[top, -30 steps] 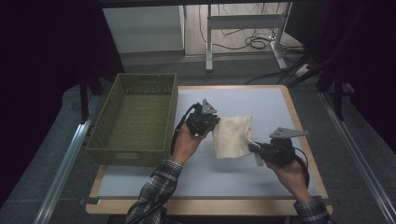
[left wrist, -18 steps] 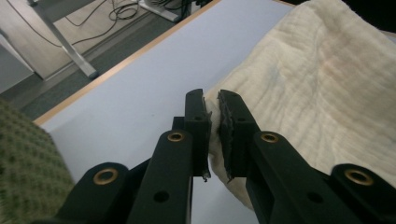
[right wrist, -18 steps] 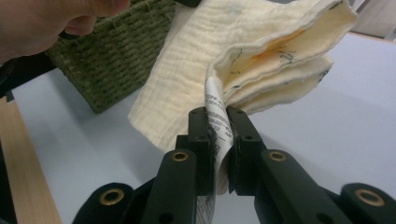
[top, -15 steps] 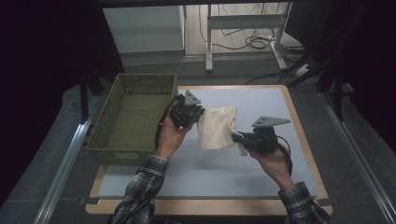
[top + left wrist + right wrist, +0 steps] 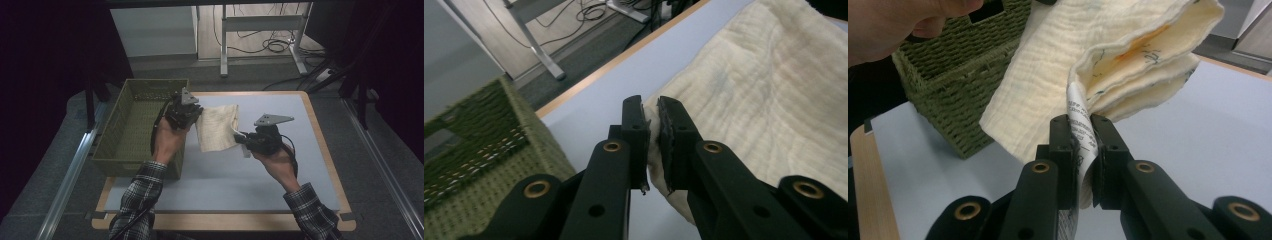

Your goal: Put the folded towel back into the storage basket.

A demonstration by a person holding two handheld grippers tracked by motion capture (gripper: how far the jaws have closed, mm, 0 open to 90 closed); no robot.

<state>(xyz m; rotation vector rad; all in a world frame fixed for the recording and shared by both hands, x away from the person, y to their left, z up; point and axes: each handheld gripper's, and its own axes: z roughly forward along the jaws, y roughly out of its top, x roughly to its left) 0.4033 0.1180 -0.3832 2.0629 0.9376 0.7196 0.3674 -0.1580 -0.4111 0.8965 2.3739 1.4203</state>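
A folded cream cloth (image 5: pixel 216 126) hangs in the air between my two grippers, above the pale blue table top (image 5: pixel 280 170). My left gripper (image 5: pixel 192 116) is shut on the cloth's left edge, right beside the green woven basket (image 5: pixel 135 127). In the left gripper view the jaws pinch the cloth (image 5: pixel 749 95) at its rim. My right gripper (image 5: pixel 242 139) is shut on the cloth's right lower corner. The right gripper view shows the folded layers of the cloth (image 5: pixel 1108 55) and a white care label (image 5: pixel 1082 132) clamped between the jaws.
The basket (image 5: pixel 953 95) sits at the table's left side with nothing seen inside. The table has a wooden rim (image 5: pixel 327 150). Behind the table are a grey desk frame (image 5: pixel 260 25) and cables (image 5: pixel 272 46) on the floor.
Both grippers have carried the cloth left, toward the basket. The cloth has risen off the table and now hangs between them.
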